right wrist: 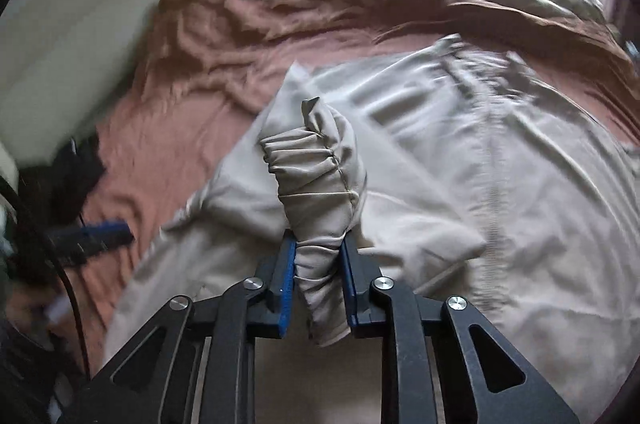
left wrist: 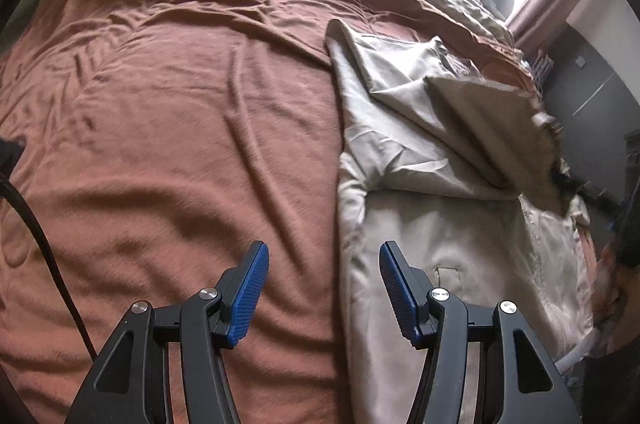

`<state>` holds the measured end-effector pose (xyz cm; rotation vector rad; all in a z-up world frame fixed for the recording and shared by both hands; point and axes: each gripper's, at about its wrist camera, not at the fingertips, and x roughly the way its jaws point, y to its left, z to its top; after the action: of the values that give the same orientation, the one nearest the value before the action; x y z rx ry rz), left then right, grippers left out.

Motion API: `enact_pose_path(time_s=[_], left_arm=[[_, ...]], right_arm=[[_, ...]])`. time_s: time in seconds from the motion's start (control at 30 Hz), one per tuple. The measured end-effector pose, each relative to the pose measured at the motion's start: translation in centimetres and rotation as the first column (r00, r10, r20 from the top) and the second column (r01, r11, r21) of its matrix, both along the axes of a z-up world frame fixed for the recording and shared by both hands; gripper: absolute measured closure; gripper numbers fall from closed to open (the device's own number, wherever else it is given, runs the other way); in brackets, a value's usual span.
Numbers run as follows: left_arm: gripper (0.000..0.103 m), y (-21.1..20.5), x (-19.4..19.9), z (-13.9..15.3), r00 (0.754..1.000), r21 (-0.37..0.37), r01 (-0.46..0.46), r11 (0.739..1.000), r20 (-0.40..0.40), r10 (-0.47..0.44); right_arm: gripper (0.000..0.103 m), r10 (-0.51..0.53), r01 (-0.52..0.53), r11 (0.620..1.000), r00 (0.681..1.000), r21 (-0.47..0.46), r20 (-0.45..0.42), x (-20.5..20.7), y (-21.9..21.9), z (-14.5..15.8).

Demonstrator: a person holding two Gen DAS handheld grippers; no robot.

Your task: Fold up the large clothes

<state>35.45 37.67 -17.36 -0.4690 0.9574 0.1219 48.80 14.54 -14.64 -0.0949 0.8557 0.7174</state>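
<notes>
Beneath both sets of jaws spreads a rust-brown blanket (left wrist: pixel 180 144) covering the bed — on it lies a beige jacket (right wrist: pixel 460 164), rumpled, just ahead and right of the left gripper (left wrist: pixel 324 264), whose jaws stand wide and empty above the jacket's edge. The right gripper (right wrist: pixel 320 256) has its jaws narrowed onto a gathered elastic cuff (right wrist: pixel 316 184) — sleeve bunched between the pads.

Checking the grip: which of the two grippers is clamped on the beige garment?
The right gripper, shut on the beige garment; the left gripper hangs open, empty.
</notes>
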Motion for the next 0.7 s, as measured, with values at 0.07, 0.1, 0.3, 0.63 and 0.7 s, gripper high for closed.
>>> enact_pose_path(time_s=[0.07,0.1,0.3,0.63,0.7], left_arm=[[0.043,-0.4,0.9,-0.1,1.0,0.006,0.009,1.0,-0.009,-0.008],[0.043,-0.5,1.4,-0.1,1.0,0.009,0.012,1.0,-0.015,-0.012],[0.043,-1.8,4.2,-0.7,0.999,0.043,0.031,0.999,-0.041,-0.029],[0.043,-2.6,7.6,-2.1,0.996,0.083,0.031,0.996,-0.092,-0.023],[0.043,-2.6,7.8,-2.4,0.995,0.085,0.028,0.996,-0.102,-0.019]], right_arm=[[0.088,-0.056,0.056,0.997,0.998,0.062,0.001,0.4,-3.4,1.1],[0.088,-0.088,0.087,0.993,0.996,0.082,0.009,0.7,-5.2,1.5],[0.091,-0.242,0.239,0.964,0.97,0.113,0.017,1.2,-12.1,1.6],[0.09,-0.286,0.304,0.939,0.95,0.162,-0.126,1.6,-18.0,-1.6],[0.09,-0.265,0.292,0.942,0.949,0.163,-0.171,2.1,-18.1,-2.5]])
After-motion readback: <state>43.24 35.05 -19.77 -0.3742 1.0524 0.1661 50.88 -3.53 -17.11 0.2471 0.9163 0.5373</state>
